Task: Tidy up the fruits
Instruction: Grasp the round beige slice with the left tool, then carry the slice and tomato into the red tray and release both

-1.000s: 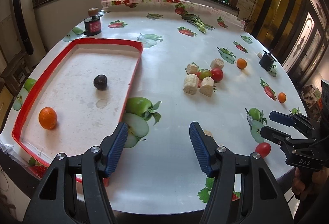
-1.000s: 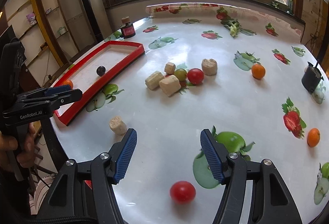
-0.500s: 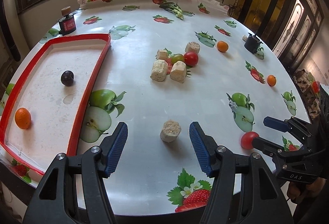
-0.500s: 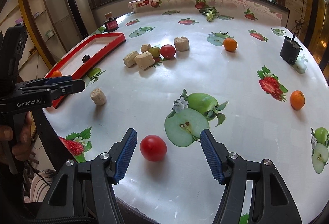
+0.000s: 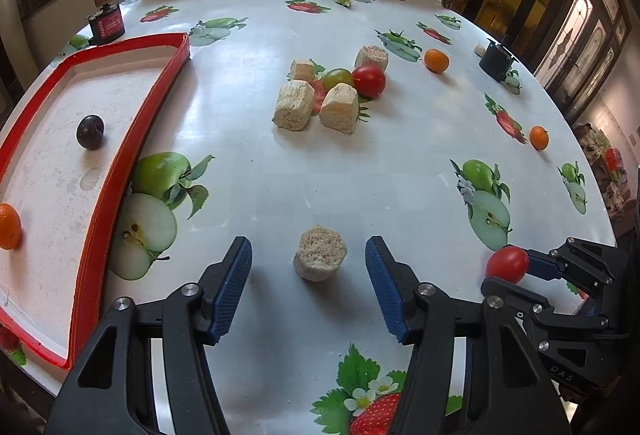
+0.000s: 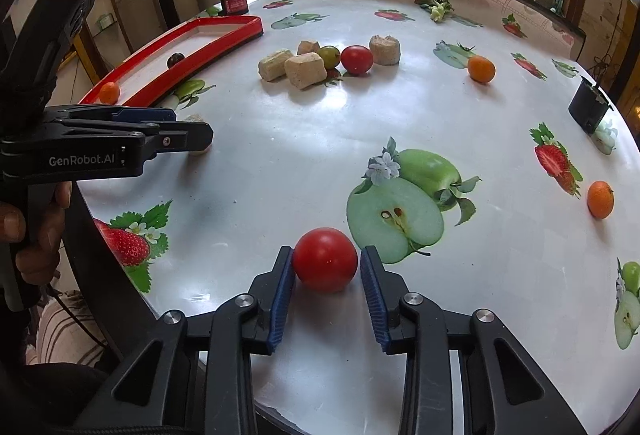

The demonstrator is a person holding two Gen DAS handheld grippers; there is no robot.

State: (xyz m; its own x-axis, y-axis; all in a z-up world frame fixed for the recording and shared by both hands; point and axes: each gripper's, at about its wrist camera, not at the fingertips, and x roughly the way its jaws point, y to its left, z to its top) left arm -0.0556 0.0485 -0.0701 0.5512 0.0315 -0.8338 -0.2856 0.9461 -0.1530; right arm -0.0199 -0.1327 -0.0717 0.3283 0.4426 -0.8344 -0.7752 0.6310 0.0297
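Straddling a round red tomato [image 6: 325,260] near the table's near edge, the right gripper [image 6: 327,271] has its blue-padded jaws closed in around the fruit, the left pad touching it and the right pad just beside it. The left gripper [image 5: 308,269] holds its jaws wide apart on either side of a pale, crumbly cylindrical chunk [image 5: 319,252], touching neither side. Farther toward the table's middle sit four more pale chunks [image 5: 294,110] clustered with a green tomato [image 5: 338,77] and a second red tomato [image 5: 369,80]. Along the left edge lies a red-rimmed white tray [image 5: 132,139] holding a dark plum [image 5: 90,131] and an orange [image 5: 9,226]. Two more small oranges [image 6: 481,68] rest toward the right edge.
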